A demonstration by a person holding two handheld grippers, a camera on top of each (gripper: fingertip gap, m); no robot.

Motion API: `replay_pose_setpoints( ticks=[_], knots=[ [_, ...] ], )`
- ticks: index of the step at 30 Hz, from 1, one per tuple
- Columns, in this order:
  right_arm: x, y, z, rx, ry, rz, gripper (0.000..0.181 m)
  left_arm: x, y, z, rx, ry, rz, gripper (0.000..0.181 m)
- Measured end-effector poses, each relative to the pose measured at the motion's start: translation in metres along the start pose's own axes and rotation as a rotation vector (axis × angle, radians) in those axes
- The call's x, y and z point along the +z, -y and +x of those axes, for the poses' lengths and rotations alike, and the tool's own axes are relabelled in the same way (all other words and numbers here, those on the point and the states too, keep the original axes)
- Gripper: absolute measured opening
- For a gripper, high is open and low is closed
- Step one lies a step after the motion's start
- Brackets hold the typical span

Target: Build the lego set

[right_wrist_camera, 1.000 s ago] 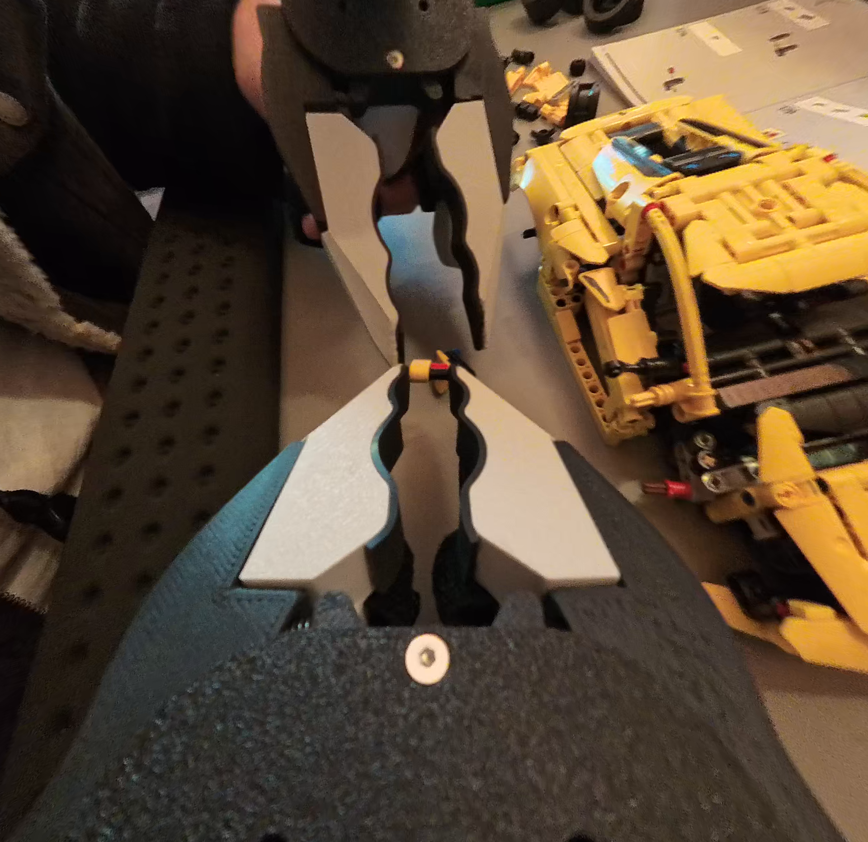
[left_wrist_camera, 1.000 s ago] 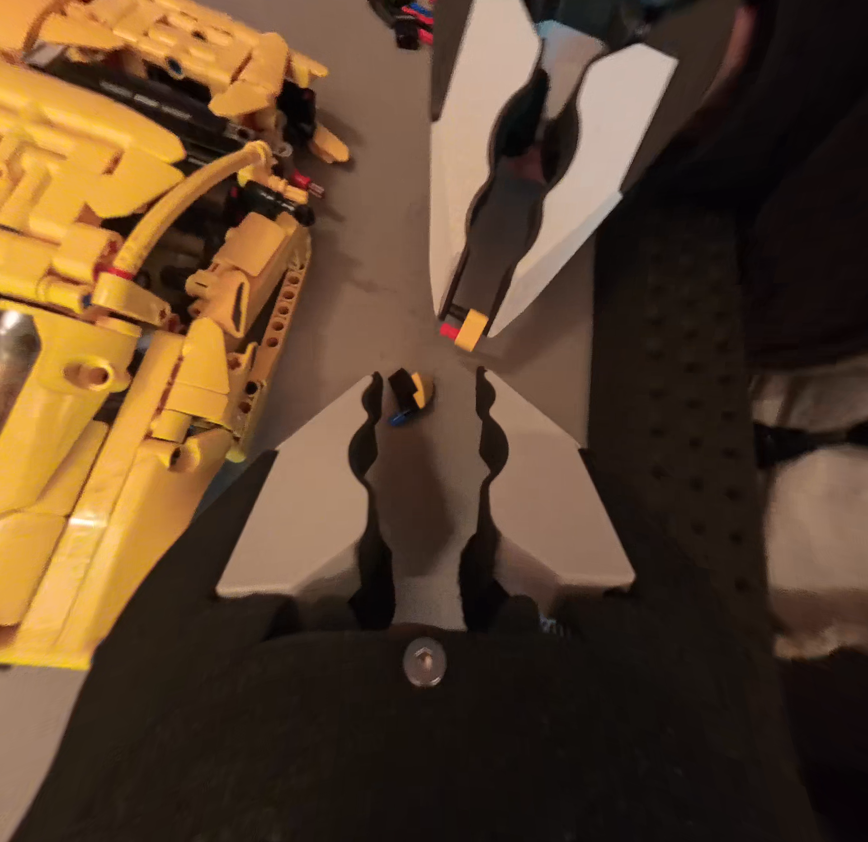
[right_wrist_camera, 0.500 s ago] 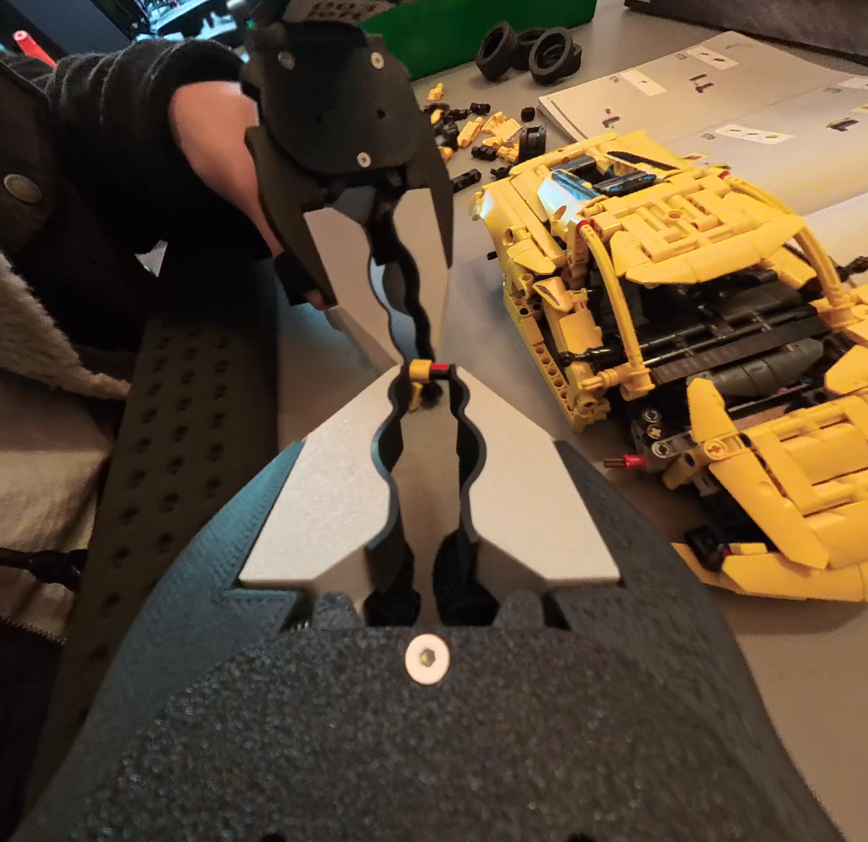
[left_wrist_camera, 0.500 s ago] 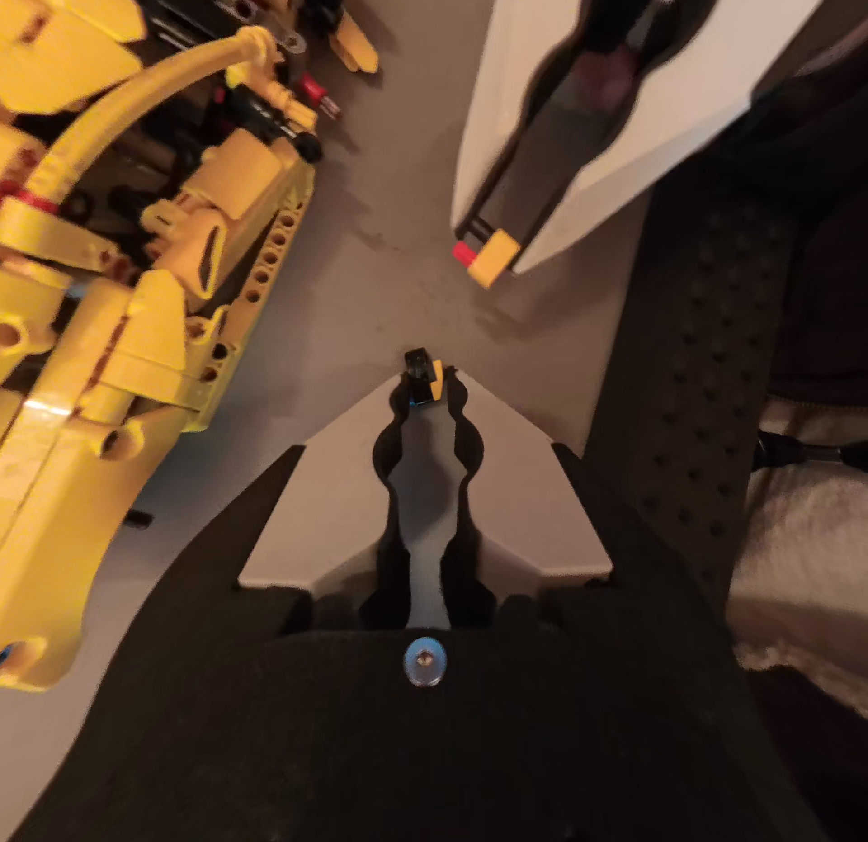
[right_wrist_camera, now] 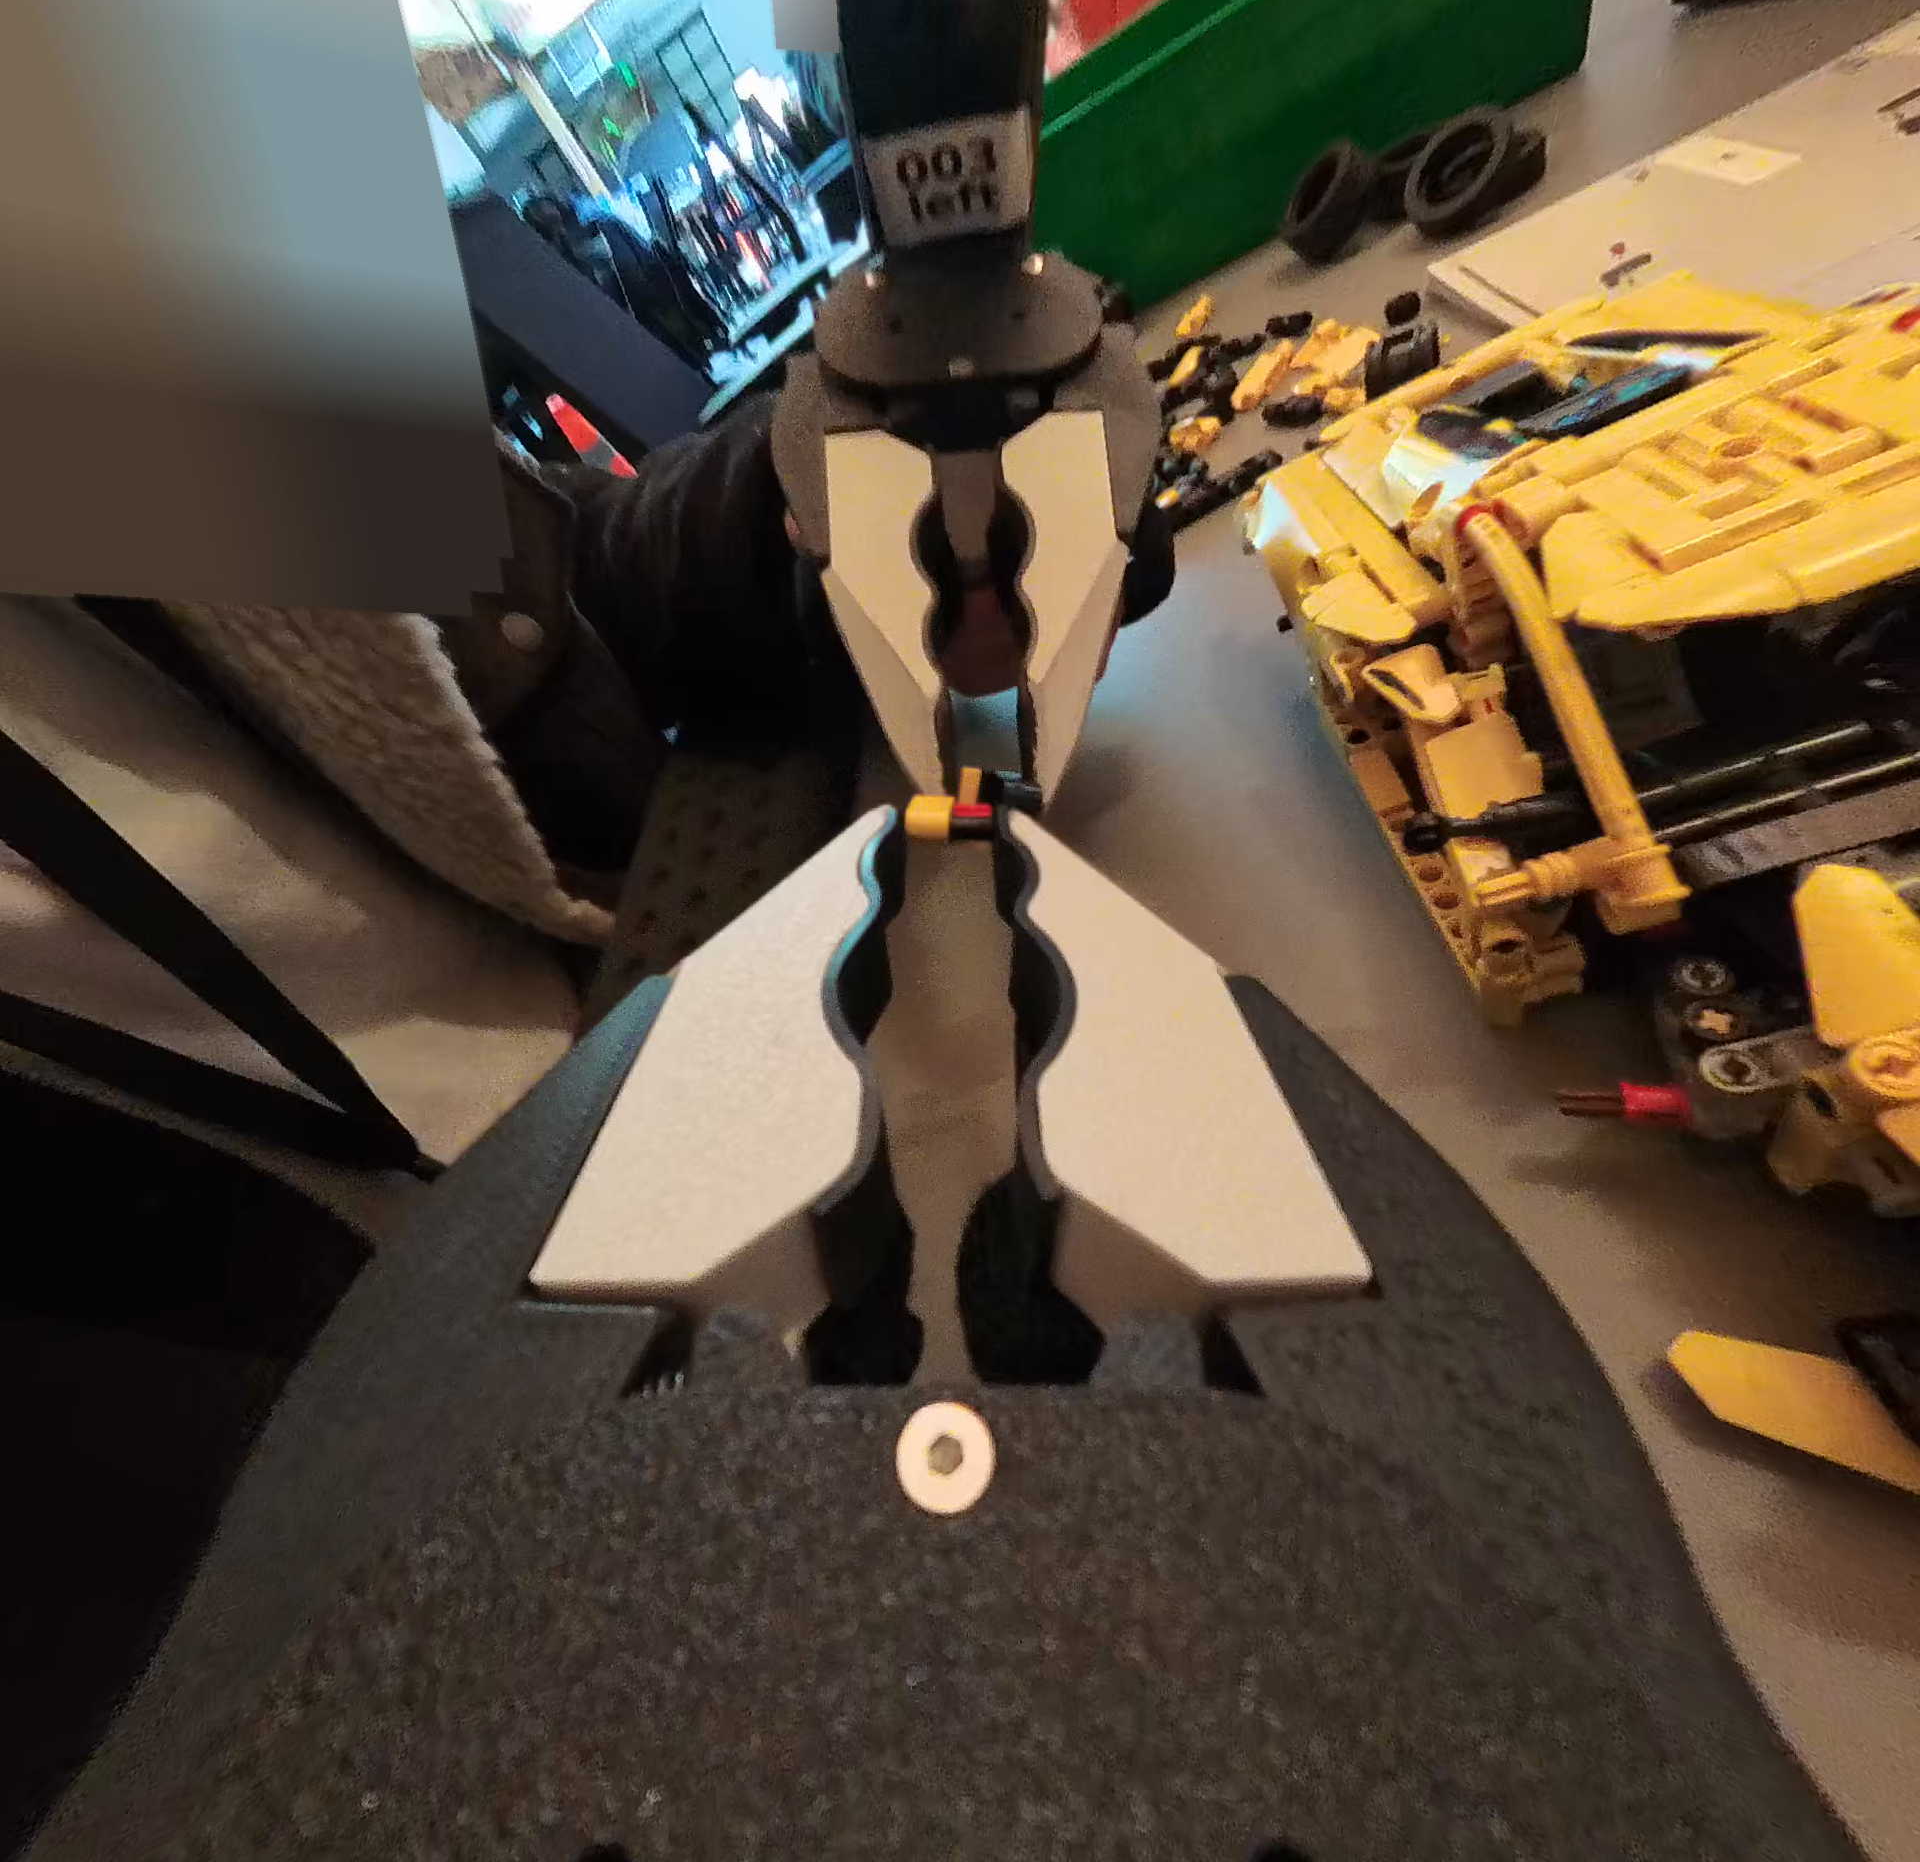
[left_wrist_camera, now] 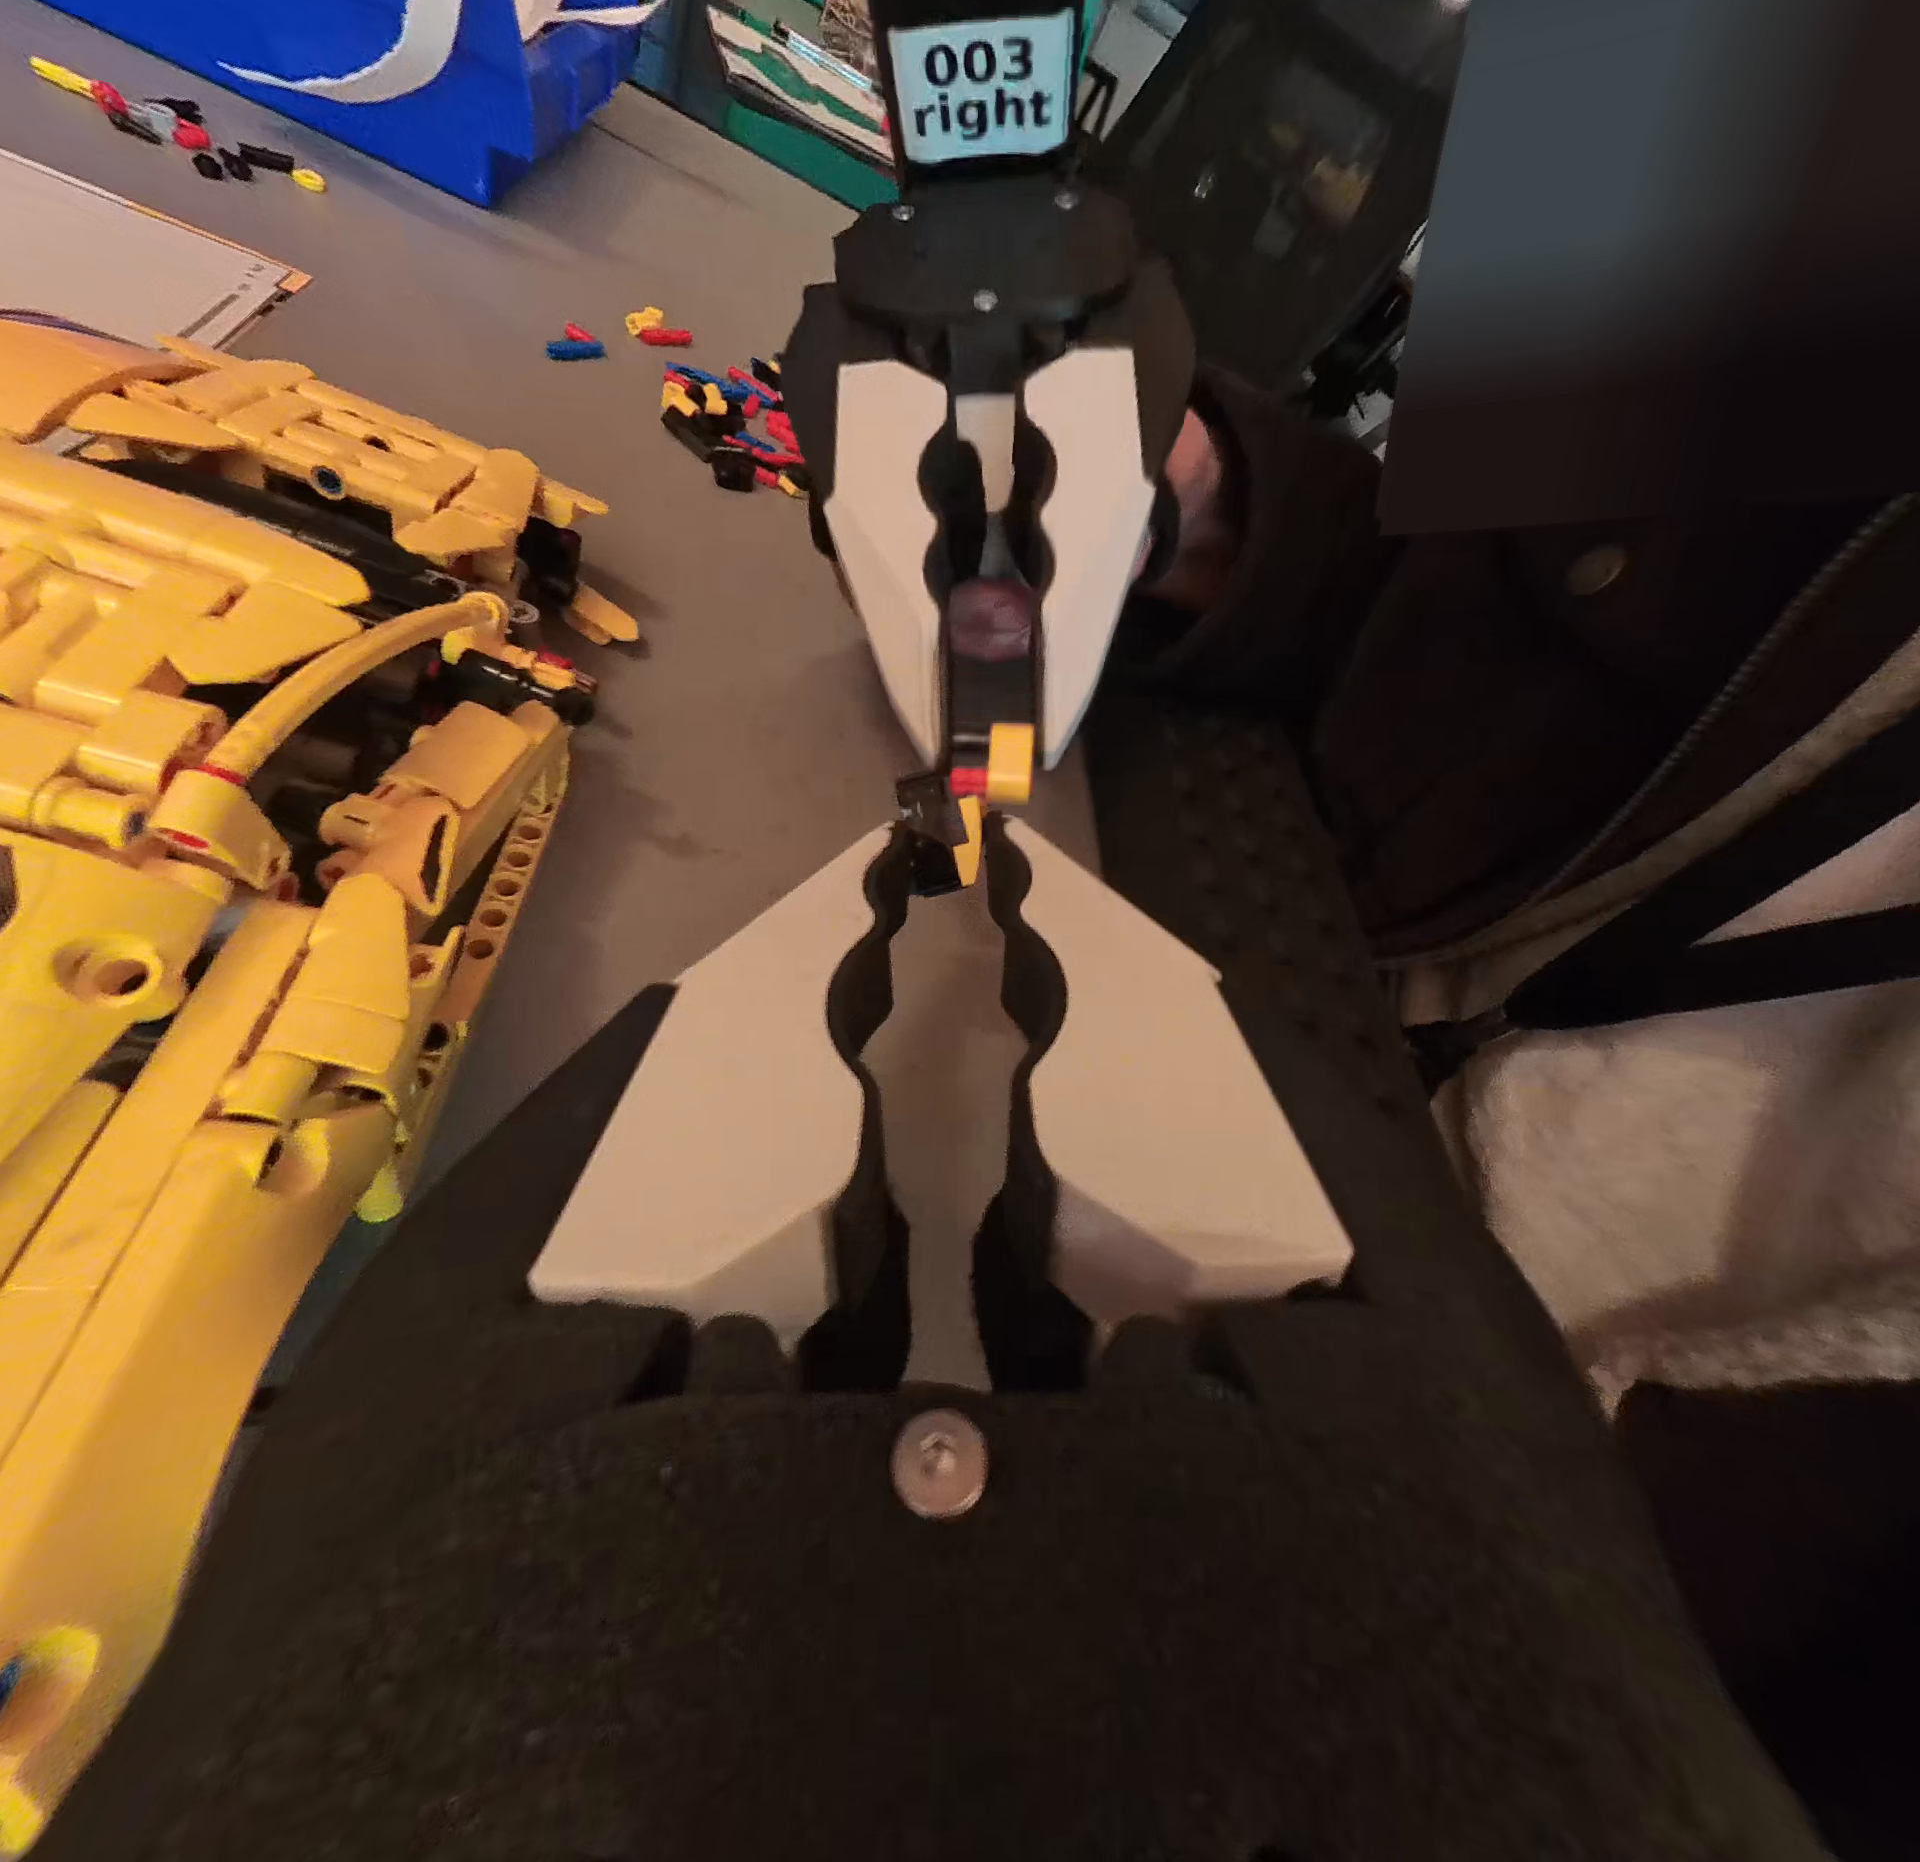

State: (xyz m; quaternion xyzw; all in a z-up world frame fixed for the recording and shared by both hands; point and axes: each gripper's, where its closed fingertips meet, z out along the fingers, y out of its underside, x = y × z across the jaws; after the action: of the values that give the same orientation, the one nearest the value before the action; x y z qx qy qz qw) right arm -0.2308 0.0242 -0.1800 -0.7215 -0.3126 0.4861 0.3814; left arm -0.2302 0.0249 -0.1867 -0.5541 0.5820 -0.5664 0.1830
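My left gripper (left_wrist_camera: 940,844) is shut on a small black and yellow lego piece (left_wrist_camera: 943,838). My right gripper (right_wrist_camera: 948,823) is shut on a small yellow and red lego piece (right_wrist_camera: 943,817). The two grippers face each other tip to tip above the grey table, and the two pieces touch or nearly touch. The right gripper shows opposite in the left wrist view (left_wrist_camera: 992,763), the left gripper opposite in the right wrist view (right_wrist_camera: 987,778). The large yellow lego car (left_wrist_camera: 208,773) lies on the table to the left; in the right wrist view the car (right_wrist_camera: 1621,690) lies to the right.
Loose small lego parts (left_wrist_camera: 727,410) lie behind the right gripper. Black tyres (right_wrist_camera: 1413,186), a green box (right_wrist_camera: 1299,98) and an instruction booklet (right_wrist_camera: 1683,212) sit beyond the car. A blue box (left_wrist_camera: 343,67) stands far left. A dark perforated strip (left_wrist_camera: 1247,877) edges the table. The grippers are tip to tip, or close to it.
Both grippers have risen and levelled out. The left gripper closed on the black and yellow piece, lifted it off the table and brought it up against the right gripper's piece.
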Motion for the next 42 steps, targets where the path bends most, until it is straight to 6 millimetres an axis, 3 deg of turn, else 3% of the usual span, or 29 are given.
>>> replay_pose_setpoints(
  ticks=[14, 31, 42],
  knots=[
    [0.005, -0.005, -0.005, -0.032, 0.018, -0.036, 0.014, 0.000, -0.008, 0.007, 0.005, -0.039, -0.046, 0.014],
    [0.005, -0.008, -0.003, 0.134, 0.087, -0.019, 0.014, 0.001, -0.011, 0.007, 0.054, -0.030, -0.063, 0.013],
    [0.007, -0.009, -0.004, 0.079, 0.070, -0.033, 0.020, 0.001, -0.012, 0.011, 0.065, -0.043, -0.070, 0.013]
  ],
)
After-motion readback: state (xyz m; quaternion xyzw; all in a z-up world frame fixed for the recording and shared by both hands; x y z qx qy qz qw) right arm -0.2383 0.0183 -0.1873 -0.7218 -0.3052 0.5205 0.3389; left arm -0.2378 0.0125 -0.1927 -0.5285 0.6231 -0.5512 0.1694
